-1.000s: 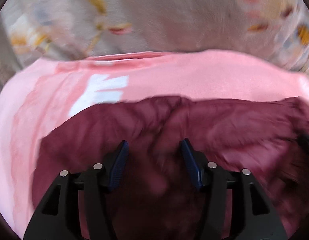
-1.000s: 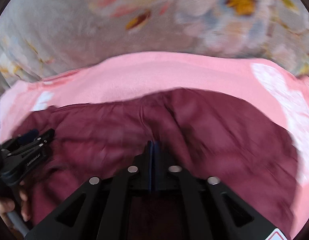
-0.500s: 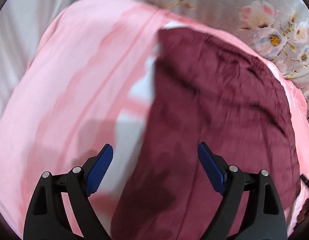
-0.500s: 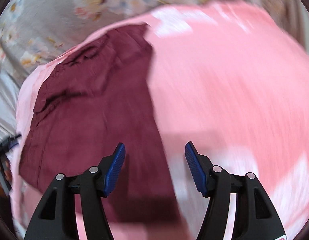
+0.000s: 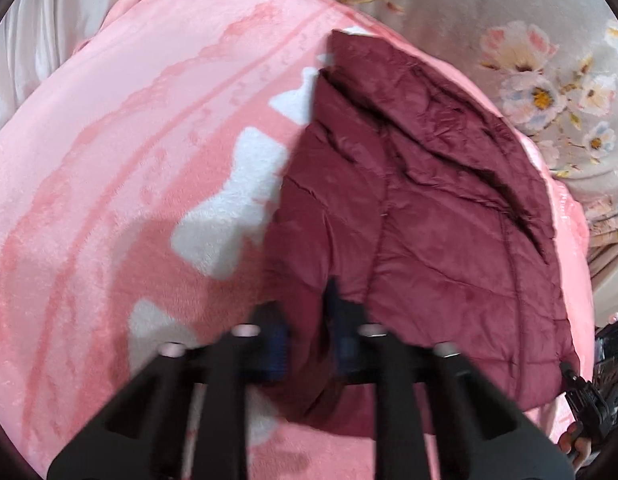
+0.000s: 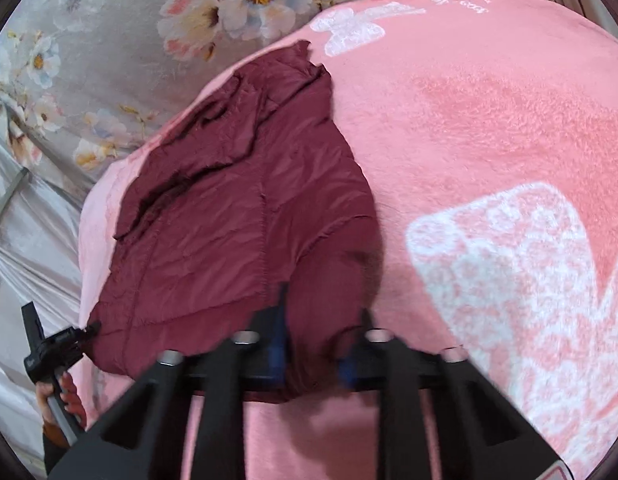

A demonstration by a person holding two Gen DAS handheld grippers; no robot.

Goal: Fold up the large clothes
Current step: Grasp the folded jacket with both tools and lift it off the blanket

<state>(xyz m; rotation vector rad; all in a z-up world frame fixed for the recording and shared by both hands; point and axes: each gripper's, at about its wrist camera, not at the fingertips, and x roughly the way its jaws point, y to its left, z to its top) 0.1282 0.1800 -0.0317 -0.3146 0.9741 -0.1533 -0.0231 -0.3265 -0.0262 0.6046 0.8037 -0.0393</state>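
The maroon jacket lies on the pink blanket, already folded into a narrow strip. The left claw and right claw each pinch a near corner of the jacket. Likely one more fold lengthwise remains.

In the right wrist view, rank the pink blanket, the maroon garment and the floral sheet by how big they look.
1. pink blanket, largest.
2. maroon garment.
3. floral sheet, smallest as shown, though cut off by the frame edge and farther away, so its rank is unsure.
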